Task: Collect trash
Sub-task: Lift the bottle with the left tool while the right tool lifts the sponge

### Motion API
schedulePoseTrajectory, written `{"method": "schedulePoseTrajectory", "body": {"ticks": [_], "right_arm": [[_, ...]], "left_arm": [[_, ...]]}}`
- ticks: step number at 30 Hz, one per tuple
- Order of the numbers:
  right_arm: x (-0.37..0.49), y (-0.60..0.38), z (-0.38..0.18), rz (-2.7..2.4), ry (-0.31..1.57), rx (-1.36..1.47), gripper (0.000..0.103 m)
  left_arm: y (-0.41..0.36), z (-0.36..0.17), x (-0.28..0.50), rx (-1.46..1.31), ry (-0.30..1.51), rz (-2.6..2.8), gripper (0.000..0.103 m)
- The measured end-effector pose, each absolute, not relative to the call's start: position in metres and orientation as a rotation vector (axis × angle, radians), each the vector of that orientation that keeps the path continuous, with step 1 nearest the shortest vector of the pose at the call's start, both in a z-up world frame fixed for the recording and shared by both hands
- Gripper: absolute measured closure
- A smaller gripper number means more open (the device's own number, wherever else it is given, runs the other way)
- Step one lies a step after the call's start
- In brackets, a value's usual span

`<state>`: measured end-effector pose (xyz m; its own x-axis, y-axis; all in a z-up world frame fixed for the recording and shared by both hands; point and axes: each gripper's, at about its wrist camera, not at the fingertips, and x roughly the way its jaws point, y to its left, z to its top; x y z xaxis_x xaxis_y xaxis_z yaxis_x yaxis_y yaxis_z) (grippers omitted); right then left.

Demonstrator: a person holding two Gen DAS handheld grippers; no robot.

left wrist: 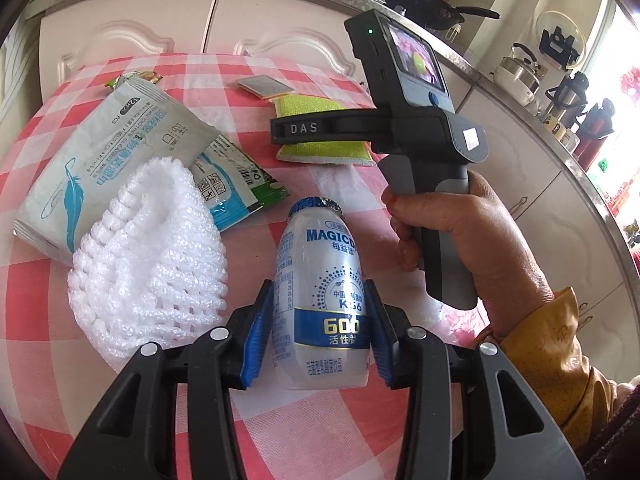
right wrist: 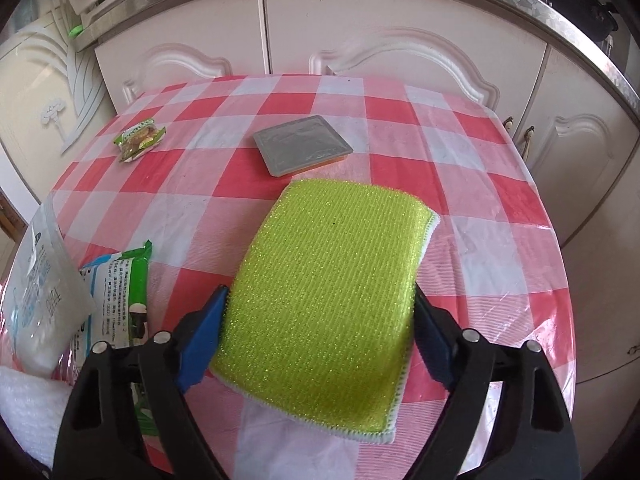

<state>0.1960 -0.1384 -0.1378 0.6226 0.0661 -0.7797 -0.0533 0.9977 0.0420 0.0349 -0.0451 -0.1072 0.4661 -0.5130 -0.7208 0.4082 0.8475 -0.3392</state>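
Left hand-held gripper point(left wrist: 320, 336) clamps the light, slick bottle point(left wrist: 320, 296) mid-body; right hand-held gripper point(right wrist: 320, 340) probably squeezes the squishy sponge point(right wrist: 324, 300).

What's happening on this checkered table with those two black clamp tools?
A person is clearing trash with a hand-held gripper in each hand. The left gripper is clamped on a small plastic drink bottle. The right gripper straddles a green sponge on the checkered tablecloth. Wrappers and white foam netting lie nearby.

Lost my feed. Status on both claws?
Left claw shut on yogurt drink bottle. Right claw straddles green sponge, grip unclear. Foam net beside bottle.
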Motion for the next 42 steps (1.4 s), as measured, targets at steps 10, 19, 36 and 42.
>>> {"method": "schedulePoseTrajectory", "body": {"ticks": [10,19,36,42], "right_arm": [[0.183,-0.156,-0.135,0.107,0.857,0.091,0.031],[0.165,-0.183,-0.13,0.14,0.8,0.248,0.032],[0.116,-0.189,-0.099,0.184,0.632,0.383,0.032],[0.101,-0.173,-0.089,0.196,0.593,0.365,0.032]], "left_arm": [[-0.042,-0.097,0.029,-0.149,0.882,-0.599,0.058],[-0.041,-0.089,0.025,-0.17,0.86,-0.627,0.058],[-0.025,-0.059,0.011,-0.18,0.762,-0.652,0.058],[-0.009,-0.049,0.005,-0.193,0.725,-0.631,0.058]]}}
